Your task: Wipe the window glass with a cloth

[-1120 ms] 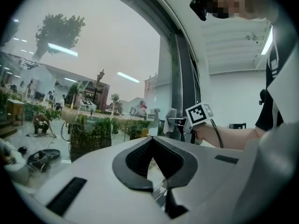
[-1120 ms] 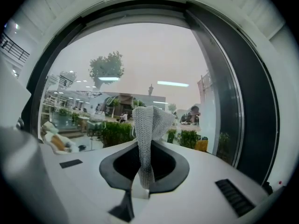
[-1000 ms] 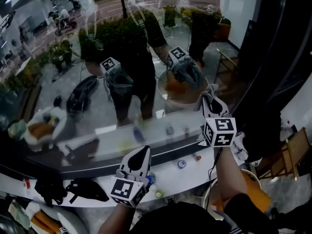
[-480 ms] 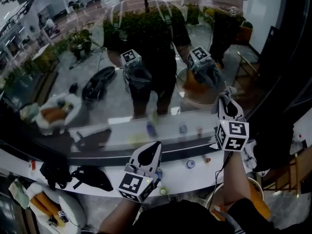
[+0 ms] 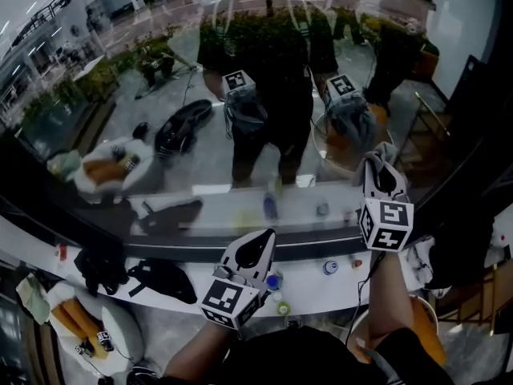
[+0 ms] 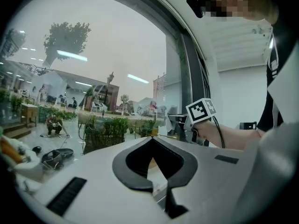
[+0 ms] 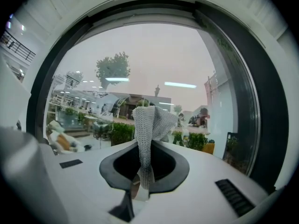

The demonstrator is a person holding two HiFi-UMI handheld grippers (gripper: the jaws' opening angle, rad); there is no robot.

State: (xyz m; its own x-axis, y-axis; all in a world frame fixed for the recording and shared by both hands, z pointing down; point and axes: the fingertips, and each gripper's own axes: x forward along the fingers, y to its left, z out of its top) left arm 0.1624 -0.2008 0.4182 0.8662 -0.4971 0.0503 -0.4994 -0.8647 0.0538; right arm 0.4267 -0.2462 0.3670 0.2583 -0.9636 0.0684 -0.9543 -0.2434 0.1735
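The right gripper (image 5: 375, 168) pinches a grey cloth (image 7: 150, 120), which runs lengthwise between its fingers, free end past the fingertips, pointing at the glass (image 7: 140, 64). The left gripper (image 6: 150, 140) has its fingers closed, empty.

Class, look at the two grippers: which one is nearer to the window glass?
Right. The right gripper, shut on the cloth, is raised by the window glass; the left gripper hangs lower, back over the sill.

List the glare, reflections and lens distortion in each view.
Head view: the large window glass mirrors the person over the street. Left gripper view: fisheye bends the dark window frame. Right gripper view: black round vignette; the grey knitted cloth is sharp.
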